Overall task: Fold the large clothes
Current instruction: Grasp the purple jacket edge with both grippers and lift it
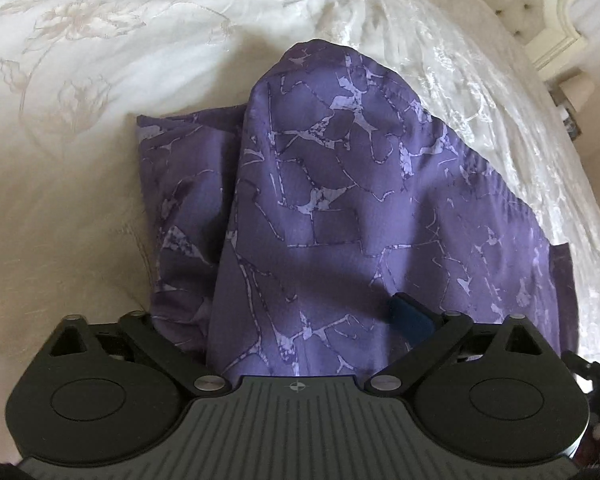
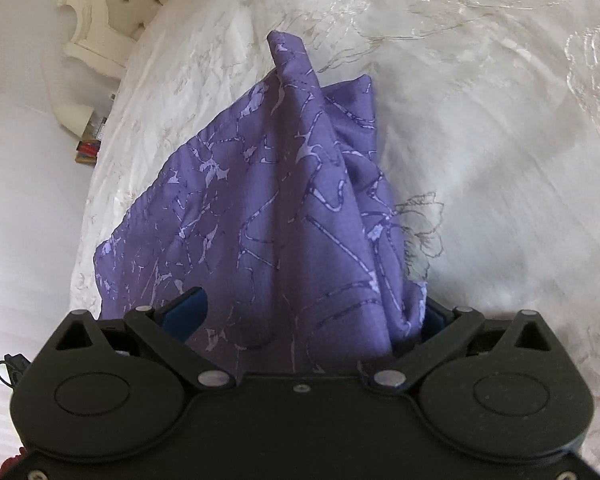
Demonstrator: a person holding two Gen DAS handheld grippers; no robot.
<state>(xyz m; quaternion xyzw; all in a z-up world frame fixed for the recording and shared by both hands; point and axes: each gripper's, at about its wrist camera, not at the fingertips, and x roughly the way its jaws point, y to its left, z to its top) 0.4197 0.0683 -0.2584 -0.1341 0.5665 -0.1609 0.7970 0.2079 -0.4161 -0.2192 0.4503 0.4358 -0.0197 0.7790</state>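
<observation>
**Mid-fold, cloth across both sets of jaws**

You have the purple cloth (image 1: pixel 320 200) lying on the bed (image 1: pixel 80 160), filling the centre of both wrist views and running right down to the bottom, where it passes over the front of each tool. It looks partly folded already — in the left wrist view a second layer shows at the centre left, under the top panel.

Your left gripper (image 1: pixel 284 320) has its jaws spread wide; one blue pad shows at lower right, the other is hidden under the cloth, and I see no pinch. Your right gripper (image 2: pixel 300 316) also stands wide, a blue pad showing at each side of the fabric, which bunches between them without being squeezed. I judge both released, or just short of a fresh grasp.

The next move, as I read it, calls for clenching on the near edge with both hands, level with each other, so the fold lands square — the fabric looks thin and slippery.

The bed wears a pale cover with a faint flower pattern. A cream tufted headboard (image 2: pixel 112 8) sits at the upper left of the right wrist view, with small things (image 2: pixel 90 144) I cannot make out below it.
</observation>
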